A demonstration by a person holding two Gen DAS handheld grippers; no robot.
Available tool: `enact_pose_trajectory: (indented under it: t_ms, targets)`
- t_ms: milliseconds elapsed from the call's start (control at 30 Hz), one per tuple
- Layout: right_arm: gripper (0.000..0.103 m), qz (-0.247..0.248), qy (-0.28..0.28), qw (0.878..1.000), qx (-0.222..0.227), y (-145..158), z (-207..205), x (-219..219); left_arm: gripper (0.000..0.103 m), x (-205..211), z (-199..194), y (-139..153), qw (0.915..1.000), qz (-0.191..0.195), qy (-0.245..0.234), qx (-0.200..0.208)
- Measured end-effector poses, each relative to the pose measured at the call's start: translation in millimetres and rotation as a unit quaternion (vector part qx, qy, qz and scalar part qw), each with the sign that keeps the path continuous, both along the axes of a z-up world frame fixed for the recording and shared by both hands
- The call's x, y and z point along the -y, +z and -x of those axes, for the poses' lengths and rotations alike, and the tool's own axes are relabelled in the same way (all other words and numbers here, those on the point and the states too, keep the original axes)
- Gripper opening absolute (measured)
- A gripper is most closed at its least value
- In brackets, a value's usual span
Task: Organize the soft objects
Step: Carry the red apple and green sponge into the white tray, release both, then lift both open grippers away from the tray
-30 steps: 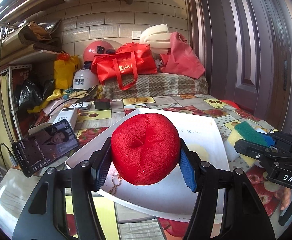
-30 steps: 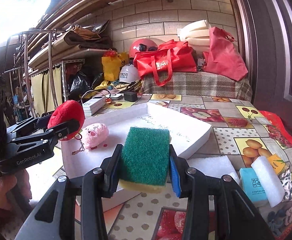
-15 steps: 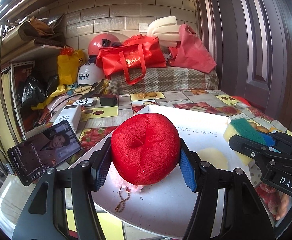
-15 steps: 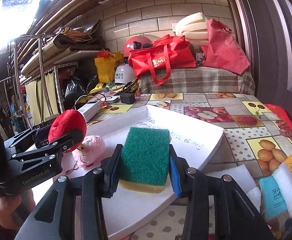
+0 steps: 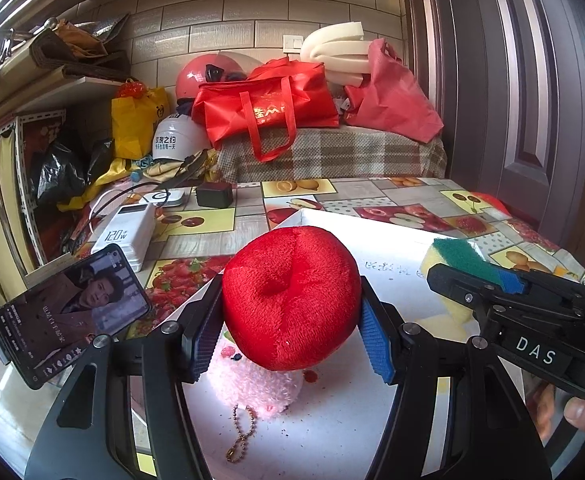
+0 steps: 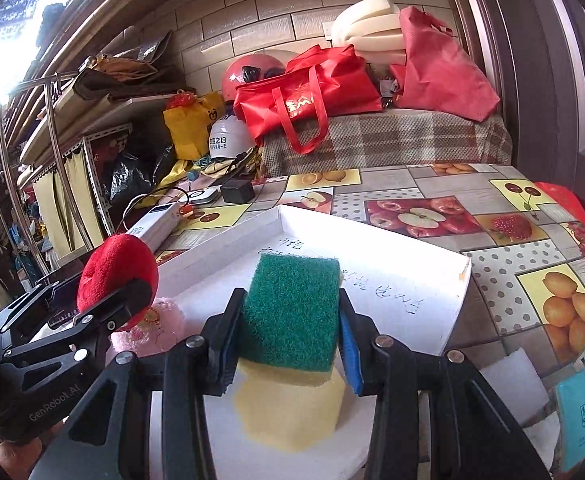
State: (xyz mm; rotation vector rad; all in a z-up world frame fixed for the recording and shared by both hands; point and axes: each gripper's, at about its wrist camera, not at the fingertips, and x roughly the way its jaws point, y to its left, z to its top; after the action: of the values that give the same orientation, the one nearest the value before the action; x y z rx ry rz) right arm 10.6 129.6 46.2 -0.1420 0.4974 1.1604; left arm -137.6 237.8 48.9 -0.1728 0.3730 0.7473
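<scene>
Both grippers are loaded and hanging over the white tray (image 6: 448,312), which sits on a table with a fruit-print tablecloth (image 6: 504,248).

Left gripper (image 5: 290,330): the blue pads are pressed into both sides of a red plush ball (image 5: 292,296), pinching it and holding it up off the tray. Right underneath it, lying on the tray floor near the tray's left edge, there's a pink plush toy (image 5: 252,384) with a little bead chain (image 5: 240,436) trailing toward the near edge. The ball isn't resting on the pink one as far as I can tell, just hovering above it.

Right gripper (image 6: 290,350): its pads are clamped on a sponge (image 6: 292,312), green scrubby side up, yellow foam below. It's held over the near part of the tray, to the right of the red ball. Seen from the left wrist, the sponge pokes out past the right gripper's black fingers over the tray's right side.

There's some handwriting on the tray floor toward the far right corner, too small to read.

Off the tray: a phone (image 5: 72,316) with its screen lit is propped by the table's left edge, a white power bank (image 5: 126,236) behind it, and a small black box (image 5: 214,195) further back. On the right, near the table's near right corner, a white foam piece (image 6: 512,392) and a teal packet (image 6: 576,420) lie just beside the tray.
</scene>
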Motion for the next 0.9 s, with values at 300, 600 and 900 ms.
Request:
enact_pose_trajectory:
  t_ms: [300,600,900]
  targets:
    - [0.045,0.028,-0.002,0.999,-0.017,-5.4,-8.9,-14.9,0.069,0.4,-7.3,-0.2,0.9998,-0.015,-0.004,-0.010]
    - [0.094,0.023,-0.036,0.999,-0.013,-3.3,-13.3,-10.3,0.103,3.7,5.1,3.0,0.9994,-0.029,0.014,0.016]
    - [0.103,0.004,-0.050,0.999,-0.002,0.5,-11.9,-4.2,0.103,3.3,9.7,4.3,0.9989,-0.032,0.016,0.030]
